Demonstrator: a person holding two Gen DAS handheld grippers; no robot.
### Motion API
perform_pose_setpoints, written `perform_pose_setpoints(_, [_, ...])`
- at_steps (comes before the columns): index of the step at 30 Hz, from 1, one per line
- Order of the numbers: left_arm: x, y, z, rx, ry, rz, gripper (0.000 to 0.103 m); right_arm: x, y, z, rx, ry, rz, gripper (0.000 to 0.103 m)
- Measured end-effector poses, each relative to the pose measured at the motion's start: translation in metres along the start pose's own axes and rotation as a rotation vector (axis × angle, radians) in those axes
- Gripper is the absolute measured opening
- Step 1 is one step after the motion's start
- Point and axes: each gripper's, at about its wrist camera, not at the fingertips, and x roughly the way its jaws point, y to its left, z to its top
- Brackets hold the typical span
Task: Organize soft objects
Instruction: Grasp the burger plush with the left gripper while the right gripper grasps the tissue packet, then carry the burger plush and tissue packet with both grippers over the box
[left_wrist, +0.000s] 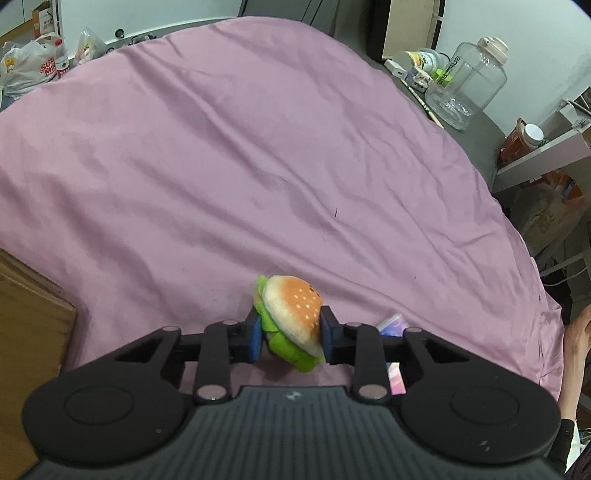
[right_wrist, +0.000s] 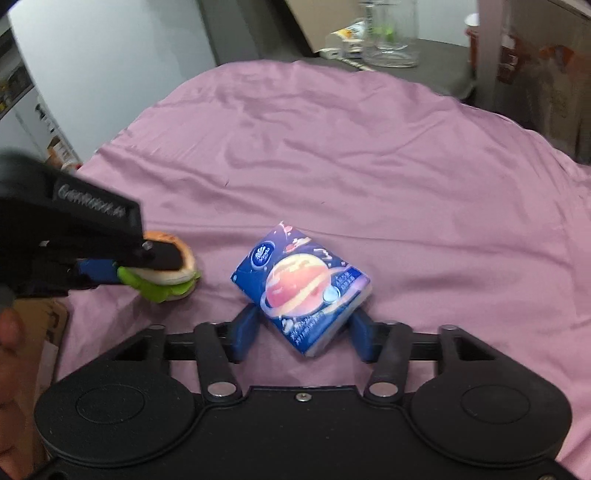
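My left gripper is shut on a plush hamburger with a tan bun and green lettuce, held tilted just above the pink cloth. In the right wrist view the left gripper shows at the left with the hamburger in it. My right gripper is closed on a blue tissue pack with a planet print; its blue pads press the pack's near end. The pack's corner shows in the left wrist view.
A cardboard box stands at the cloth's left edge. A clear plastic jug, small bottles and clutter sit on the dark table at the back right. Plastic bags lie at the back left.
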Motion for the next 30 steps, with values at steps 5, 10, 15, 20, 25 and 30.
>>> perform_pose_setpoints(5, [-0.015, -0.003, -0.005, 0.011, -0.024, -0.008, 0.028, -0.016, -0.010, -0.010, 0.101, -0.027, 0.009, 0.040])
perform_pose_setpoints(10, [-0.032, -0.003, -0.012, 0.016, -0.040, -0.020, 0.028, -0.037, -0.011, -0.025, 0.108, -0.043, 0.029, 0.035])
perform_pose_setpoints(15, [-0.051, 0.000, -0.022, 0.028, -0.053, -0.024, 0.028, -0.058, -0.018, -0.036, 0.156, -0.061, 0.055, 0.030])
perform_pose_setpoints(20, [-0.070, 0.007, -0.032, 0.030, -0.070, -0.025, 0.028, -0.073, -0.015, -0.050, 0.190, -0.073, 0.080, 0.026])
perform_pose_setpoints(25, [-0.085, 0.014, -0.040, 0.029, -0.079, -0.037, 0.028, -0.093, -0.006, -0.064, 0.199, -0.097, 0.094, 0.024])
perform_pose_setpoints(30, [-0.102, 0.019, -0.047, 0.043, -0.088, -0.055, 0.028, -0.109, 0.002, -0.076, 0.213, -0.119, 0.109, 0.023])
